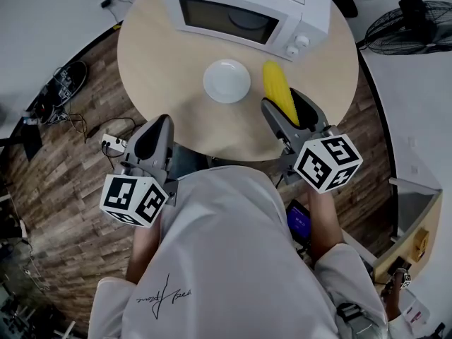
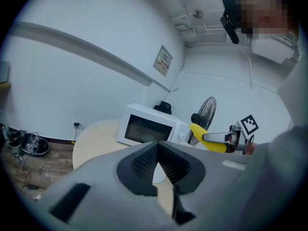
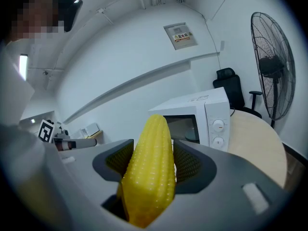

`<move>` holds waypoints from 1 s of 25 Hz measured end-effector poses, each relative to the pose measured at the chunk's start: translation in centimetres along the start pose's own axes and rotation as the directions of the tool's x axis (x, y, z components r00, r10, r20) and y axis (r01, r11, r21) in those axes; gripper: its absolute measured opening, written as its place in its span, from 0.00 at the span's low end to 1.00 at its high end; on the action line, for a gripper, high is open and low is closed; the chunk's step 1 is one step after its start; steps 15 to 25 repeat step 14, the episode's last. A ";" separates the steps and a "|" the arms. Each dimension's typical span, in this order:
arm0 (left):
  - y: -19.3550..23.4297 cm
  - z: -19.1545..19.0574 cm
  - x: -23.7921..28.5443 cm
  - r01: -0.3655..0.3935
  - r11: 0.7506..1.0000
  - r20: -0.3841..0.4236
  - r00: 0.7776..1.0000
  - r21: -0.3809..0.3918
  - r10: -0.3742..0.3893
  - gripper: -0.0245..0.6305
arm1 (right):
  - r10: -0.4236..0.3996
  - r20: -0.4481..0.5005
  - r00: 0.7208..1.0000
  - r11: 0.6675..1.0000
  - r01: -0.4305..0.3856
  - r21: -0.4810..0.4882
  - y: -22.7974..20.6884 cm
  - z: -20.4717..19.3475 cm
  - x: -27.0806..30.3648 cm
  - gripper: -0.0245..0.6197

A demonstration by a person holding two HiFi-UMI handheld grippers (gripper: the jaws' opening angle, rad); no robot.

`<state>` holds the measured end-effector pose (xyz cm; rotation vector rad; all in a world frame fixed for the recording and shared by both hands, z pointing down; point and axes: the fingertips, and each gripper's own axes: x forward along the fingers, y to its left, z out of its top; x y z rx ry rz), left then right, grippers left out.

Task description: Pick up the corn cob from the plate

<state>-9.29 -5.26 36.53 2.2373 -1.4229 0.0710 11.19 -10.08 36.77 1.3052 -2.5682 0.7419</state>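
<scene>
My right gripper point(image 1: 291, 110) is shut on a yellow corn cob point(image 1: 278, 90), held above the round table to the right of the plate. In the right gripper view the corn cob point(image 3: 150, 170) stands lengthwise between the two grey jaws of that gripper point(image 3: 153, 163), tip pointing away. An empty white plate point(image 1: 227, 80) sits on the table in front of the microwave. My left gripper point(image 1: 153, 138) hangs at the table's near left edge, jaws closed together with nothing in them; the left gripper view shows this gripper point(image 2: 157, 165) and, at right, the corn cob point(image 2: 206, 137).
A white microwave point(image 1: 247, 9) stands at the back of the round wooden table point(image 1: 155, 55). A floor fan point(image 1: 413, 27) is at the far right. A power strip point(image 1: 113, 145) and cables lie on the wood floor to the left.
</scene>
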 end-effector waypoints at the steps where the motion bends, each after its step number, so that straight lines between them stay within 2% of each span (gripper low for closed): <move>1: 0.0 -0.1 0.1 -0.002 1.000 -0.004 1.000 0.011 0.002 0.04 | 0.007 0.002 1.000 1.000 -0.007 0.001 0.1 0.1 0.0 0.46; 25: 0.8 -1.2 0.2 -0.004 1.000 -0.032 0.999 -0.022 0.003 0.04 | 0.023 -0.010 1.000 1.000 -0.023 0.003 0.1 0.0 0.8 0.46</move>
